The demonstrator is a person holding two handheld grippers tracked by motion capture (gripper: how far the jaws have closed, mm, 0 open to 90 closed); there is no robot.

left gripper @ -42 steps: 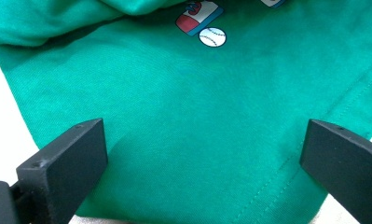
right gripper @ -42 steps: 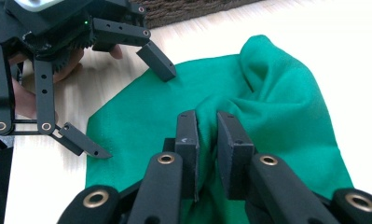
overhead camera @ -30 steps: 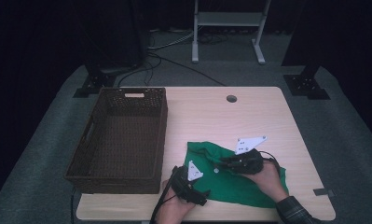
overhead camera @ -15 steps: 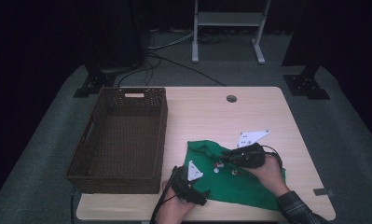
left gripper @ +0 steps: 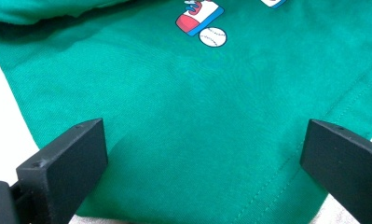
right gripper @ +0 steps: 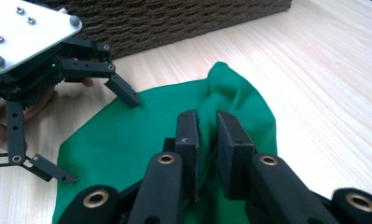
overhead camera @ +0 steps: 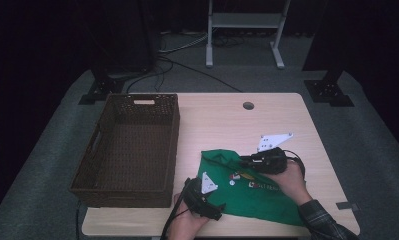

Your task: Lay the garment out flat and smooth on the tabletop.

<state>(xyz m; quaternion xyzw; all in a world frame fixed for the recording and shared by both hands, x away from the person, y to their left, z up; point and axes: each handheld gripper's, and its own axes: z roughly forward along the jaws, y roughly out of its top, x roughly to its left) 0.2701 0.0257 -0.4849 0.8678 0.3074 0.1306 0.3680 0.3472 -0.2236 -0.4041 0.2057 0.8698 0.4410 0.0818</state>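
Green shirt (overhead camera: 257, 192) flat on worktop (overhead camera: 227, 125), fold barely begun. Right hand-held gripper (right gripper: 207, 140) clamped on cloth ridge; left hand-held gripper (left gripper: 197, 154) spread wide over hem. Basket (overhead camera: 129, 145) not yet loaded.

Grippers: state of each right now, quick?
Left gripper: jaws wide open, resting on the green shirt, gripping nothing.
Right gripper: jaws shut on a raised fold of the green shirt.

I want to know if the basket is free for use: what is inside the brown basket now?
The wicker basket looks empty: its woven floor shows bare in the high view. The strip just inside its near wall is hidden by that wall, so something flat there cannot be excluded.
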